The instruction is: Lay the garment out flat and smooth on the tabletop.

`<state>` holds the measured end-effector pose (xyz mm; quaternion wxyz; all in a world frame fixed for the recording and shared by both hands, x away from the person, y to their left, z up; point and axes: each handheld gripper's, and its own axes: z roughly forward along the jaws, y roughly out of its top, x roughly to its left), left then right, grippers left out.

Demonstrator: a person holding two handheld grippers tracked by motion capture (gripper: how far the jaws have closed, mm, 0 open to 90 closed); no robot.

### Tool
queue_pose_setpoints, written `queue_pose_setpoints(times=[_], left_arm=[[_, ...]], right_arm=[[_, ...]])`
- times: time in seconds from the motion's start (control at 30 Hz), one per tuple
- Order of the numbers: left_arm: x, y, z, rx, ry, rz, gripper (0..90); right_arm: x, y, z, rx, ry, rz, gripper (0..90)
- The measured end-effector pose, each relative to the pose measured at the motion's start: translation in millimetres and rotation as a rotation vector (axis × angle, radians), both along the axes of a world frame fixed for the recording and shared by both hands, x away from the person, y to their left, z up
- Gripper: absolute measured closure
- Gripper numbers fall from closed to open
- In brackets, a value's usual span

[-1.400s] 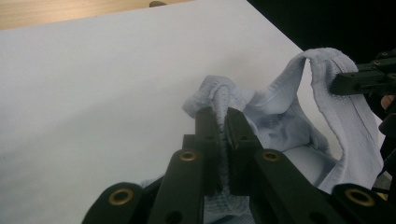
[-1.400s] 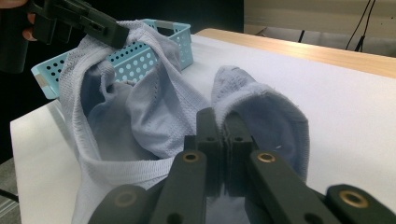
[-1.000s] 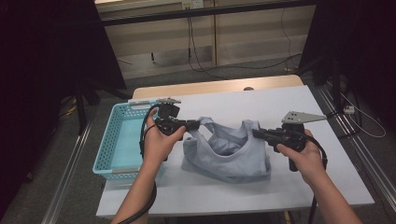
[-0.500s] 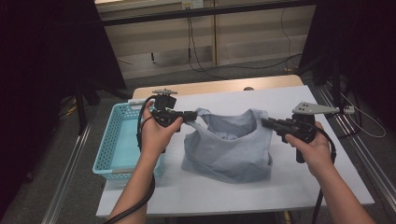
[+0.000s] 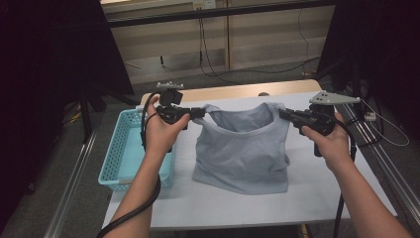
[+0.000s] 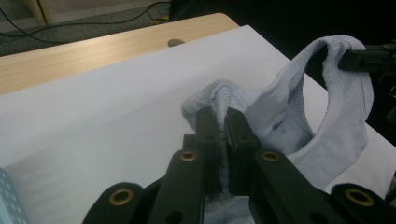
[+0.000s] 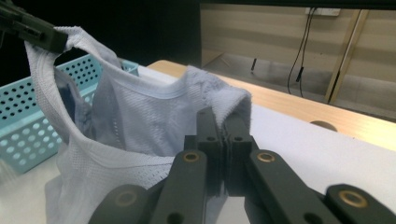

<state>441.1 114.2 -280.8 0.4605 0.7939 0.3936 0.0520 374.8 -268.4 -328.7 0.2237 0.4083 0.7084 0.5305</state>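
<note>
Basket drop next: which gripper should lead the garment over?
Left, probably. The left gripper holds its end of the garment right beside the basket; the right gripper, clamped on the other end, is across the table.

Pale grey-blue sleeveless top [image 5: 241,151], thin mesh-knit fabric with a ribbed band at the neckline. Hangs by its two shoulder straps, stretched wide between them, neck opening facing up and sagging in a curve. Body drapes down; bottom hem rests crumpled on the white table [image 5: 307,198], mid-table. Fabric is creased, front panel slightly bunched toward the lower right. Each strap end is folded over into a small tuft where it's pinched.
</note>
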Motion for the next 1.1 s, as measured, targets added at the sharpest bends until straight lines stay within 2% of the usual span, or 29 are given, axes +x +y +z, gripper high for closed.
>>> queue_pose_setpoints(times=[0.13,0.2,0.43,0.5,0.6,0.67,0.7,0.73,0.77,0.83,0.87,0.93,1.03,1.1], left_arm=[[6.9,-3.0,7.7,0.009,-0.01,-0.008,86.2],[10.1,-4.8,11.2,-0.013,-0.012,-0.008,86.2],[21.1,-8.3,21.8,-0.029,-0.027,-0.019,86.2],[22.9,-8.6,24.7,-0.02,-0.031,-0.023,86.2],[28.6,-8.2,28.0,-0.018,-0.049,-0.004,86.2],[35.8,-9.0,27.3,-0.015,-0.065,0.005,86.2],[39.1,-9.5,25.4,-0.004,-0.074,0.016,85.5],[41.8,-9.7,22.9,-0.006,-0.075,0.027,80.4],[43.6,-8.5,20.2,-0.017,-0.08,0.035,68.7],[42.9,-5.4,15.3,-0.017,-0.092,0.059,54.3],[41.6,-4.1,12.3,-0.01,-0.096,0.076,46.5],[37.7,-2.1,5.9,0.013,-0.102,0.065,33.4],[28.1,-2.4,-5.0,0.02,-0.087,0.048,28.5],[21.3,-4.5,-13.3,0.028,-0.074,0.035,25.5]], right_arm=[[5.3,-1.0,7.3,0.002,-0.01,-0.012,88.6],[7.9,0.0,12.5,-0.009,-0.019,-0.016,88.6],[25.4,1.1,25.4,-0.043,-0.035,-0.032,88.7],[34.3,2.1,28.3,-0.083,-0.042,-0.052,88.8],[49.4,3.9,37.1,-0.109,-0.07,-0.095,88.9],[60.8,4.2,43.6,-0.102,-0.099,-0.137,87.7],[66.0,4.2,44.7,-0.088,-0.098,-0.159,76.2],[70.5,4.6,44.1,-0.074,-0.092,-0.195,53.5],[73.4,5.1,43.0,-0.068,-0.085,-0.231,37.3],[72.5,3.3,39.2,-0.088,-0.068,-0.279,31.2],[70.3,2.4,36.6,-0.081,-0.068,-0.284,23.6],[63.1,0.3,32.2,-0.092,-0.079,-0.287,22.3],[49.9,-1.9,23.5,-0.065,-0.066,-0.245,18.8],[40.7,-0.7,15.9,-0.065,-0.052,-0.211,19.2]])
